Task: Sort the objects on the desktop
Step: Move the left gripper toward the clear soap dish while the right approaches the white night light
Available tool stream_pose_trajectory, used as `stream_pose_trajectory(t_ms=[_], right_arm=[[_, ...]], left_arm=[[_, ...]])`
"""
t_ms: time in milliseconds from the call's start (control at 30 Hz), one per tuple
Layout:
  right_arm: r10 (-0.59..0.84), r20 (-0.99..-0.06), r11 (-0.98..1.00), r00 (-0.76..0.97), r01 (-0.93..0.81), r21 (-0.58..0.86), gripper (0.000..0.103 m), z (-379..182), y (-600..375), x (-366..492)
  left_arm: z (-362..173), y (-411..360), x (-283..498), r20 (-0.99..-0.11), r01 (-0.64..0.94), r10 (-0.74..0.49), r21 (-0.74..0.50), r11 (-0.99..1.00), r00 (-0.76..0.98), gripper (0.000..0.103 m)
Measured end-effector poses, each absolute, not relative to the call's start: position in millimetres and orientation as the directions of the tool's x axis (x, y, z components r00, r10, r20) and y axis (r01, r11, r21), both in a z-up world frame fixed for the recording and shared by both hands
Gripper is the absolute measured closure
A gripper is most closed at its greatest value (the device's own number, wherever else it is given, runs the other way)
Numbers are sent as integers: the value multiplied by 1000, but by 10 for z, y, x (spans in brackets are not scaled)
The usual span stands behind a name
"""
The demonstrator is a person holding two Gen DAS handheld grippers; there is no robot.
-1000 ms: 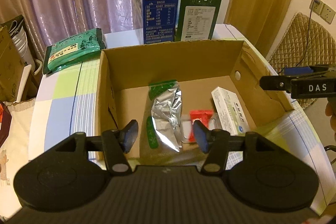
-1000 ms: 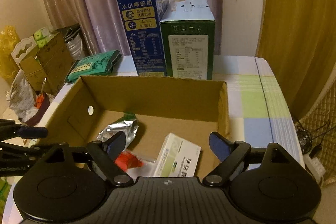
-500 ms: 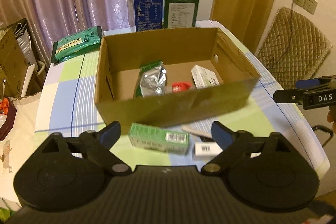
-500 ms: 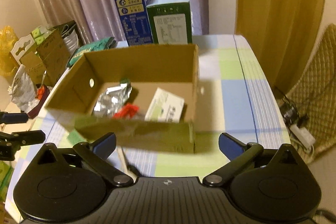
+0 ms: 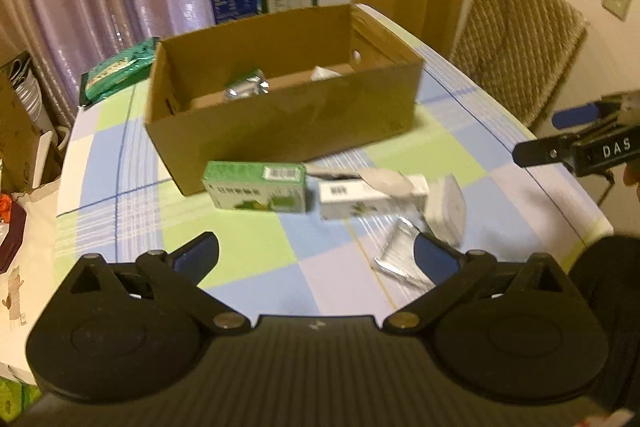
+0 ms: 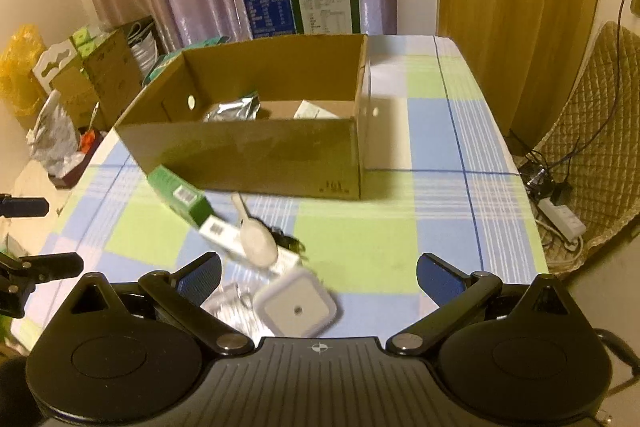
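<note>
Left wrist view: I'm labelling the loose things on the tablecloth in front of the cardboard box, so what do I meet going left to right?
Green carton → white carton with a barcode → white square box, standing tilted on its edge at the right end.

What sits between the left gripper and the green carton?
Nothing visible. The left gripper is open, with bare tablecloth between it and the green carton. The white carton and foil packet lie to the carton's right, off that line.
</note>
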State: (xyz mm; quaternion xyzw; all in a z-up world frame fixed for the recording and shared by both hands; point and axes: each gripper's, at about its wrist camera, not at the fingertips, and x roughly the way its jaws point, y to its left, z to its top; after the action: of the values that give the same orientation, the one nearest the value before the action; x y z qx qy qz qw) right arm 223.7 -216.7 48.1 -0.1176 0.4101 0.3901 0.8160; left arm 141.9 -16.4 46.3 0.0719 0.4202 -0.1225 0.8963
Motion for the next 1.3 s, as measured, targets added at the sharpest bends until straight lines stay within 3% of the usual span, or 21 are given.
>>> stream_pose_trajectory(t_ms=[533, 1300], right_arm=[[502, -791, 642, 351, -764, 69, 2, 137, -2462, 1935], [525, -811, 567, 259, -817, 106, 2, 37, -2410, 2026]], left_arm=[[73, -575, 1179, -794, 378, -208, 30, 925, 571, 1], [-165, -812, 1293, -817, 507, -252, 56, 860, 519, 1]])
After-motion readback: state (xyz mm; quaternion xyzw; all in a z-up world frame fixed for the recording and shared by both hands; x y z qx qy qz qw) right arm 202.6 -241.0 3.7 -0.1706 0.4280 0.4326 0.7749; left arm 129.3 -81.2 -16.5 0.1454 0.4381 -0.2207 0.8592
